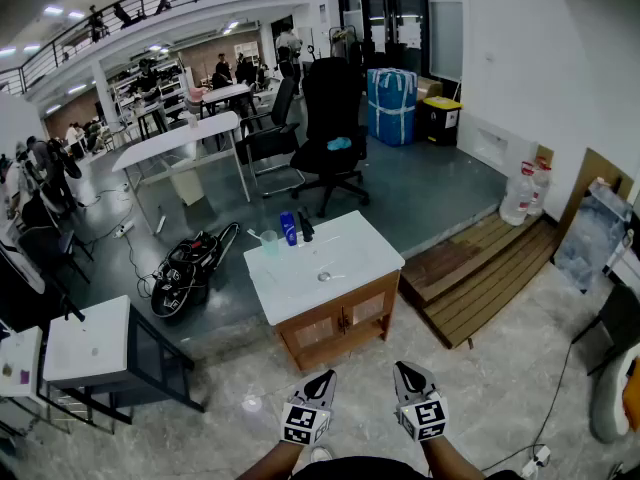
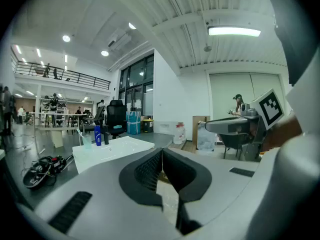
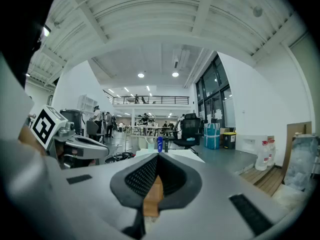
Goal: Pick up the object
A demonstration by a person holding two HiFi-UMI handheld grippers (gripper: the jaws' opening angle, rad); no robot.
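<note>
Both grippers low centre of head view, well apart from the vanity counter (image 1: 352, 251); left gripper (image 1: 322, 378) clenched, empty; right gripper (image 1: 405, 370) clenched, empty. Object unnamed; likely the blue bottle (image 1: 288, 228) at the counter's upper-left edge. Judgement: close in first; open jaws before reaching. Clear cup (image 1: 269, 240) just beside the bottle; contents unreadable.

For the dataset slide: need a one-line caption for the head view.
Both shut, left gripper and right gripper face a white-topped wooden cabinet with a blue bottle at its far edge.
</note>
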